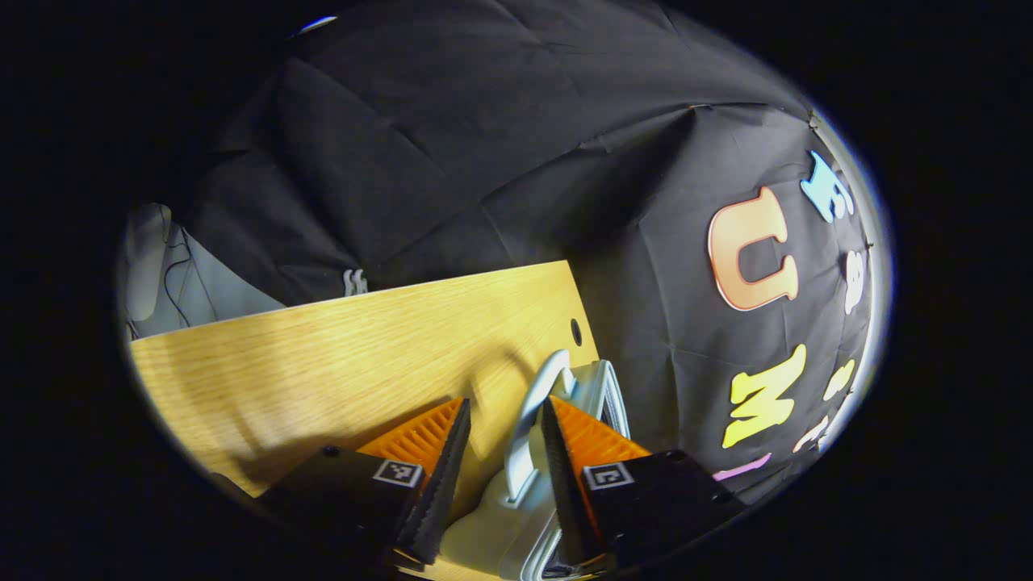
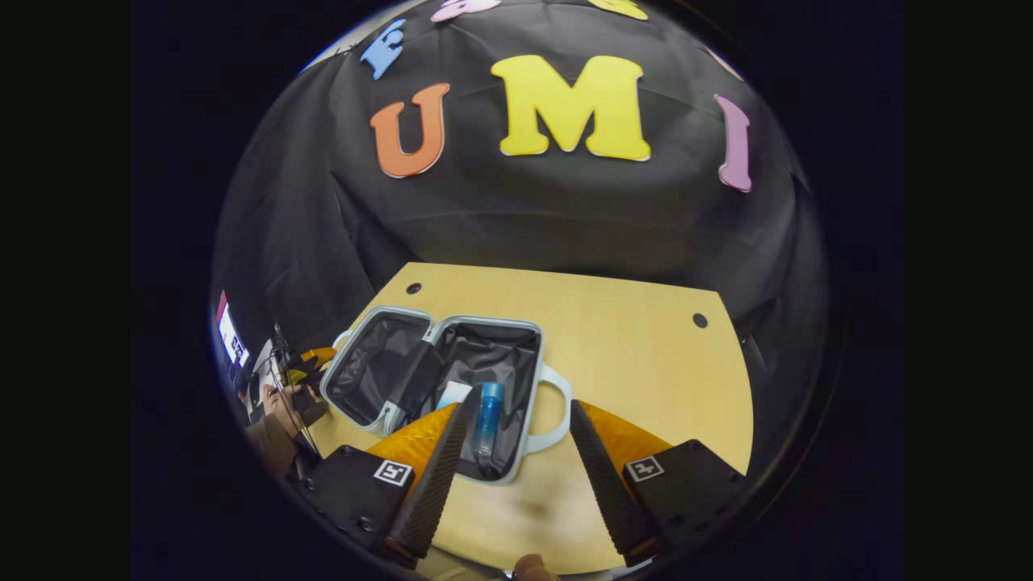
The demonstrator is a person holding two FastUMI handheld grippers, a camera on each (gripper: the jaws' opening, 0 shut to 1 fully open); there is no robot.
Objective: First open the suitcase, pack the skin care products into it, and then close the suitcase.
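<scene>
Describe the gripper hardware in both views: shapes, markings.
Left gripper and right gripper look alike: two wedge-shaped fingers with ribbed outer faces and fine-toothed inner edges, each on a black block carrying a small square black-and-white marker.

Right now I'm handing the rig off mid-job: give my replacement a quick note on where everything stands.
Left gripper: jaws open, straddling the handle on one half of the suitcase, not clamped.
Right gripper: jaws open, holding nothing, hanging above the table near the case.
Suitcase: lies open flat on the table, black lining showing.
Blue bottle and a white item lie in the right-hand half.
Done: opened, products in.
Left: swing the lid over and close it.
</scene>
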